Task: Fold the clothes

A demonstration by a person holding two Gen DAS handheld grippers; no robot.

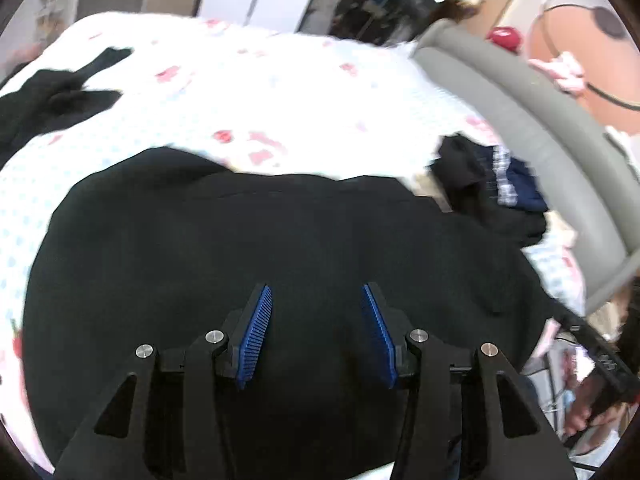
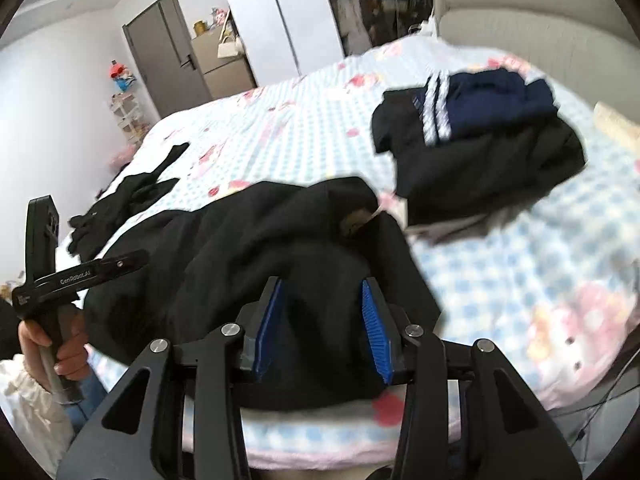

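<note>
Black garment (image 1: 260, 248) spread on near edge of bed (image 1: 280, 92), left gripper (image 1: 317, 336) and right gripper (image 2: 323, 330) poised open and empty above; fold unstarted, edge-grasp likely required next.

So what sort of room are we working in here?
Most likely a bedroom: clothes lie on a bed with a patterned sheet and grey padded headboard, with a door and a tall white wardrobe behind.

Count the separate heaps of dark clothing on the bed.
3. The big black garment lies nearest, under both grippers. A folded stack with a navy striped piece sits toward the headboard. A small black heap lies at the far edge. More may be hidden.
</note>
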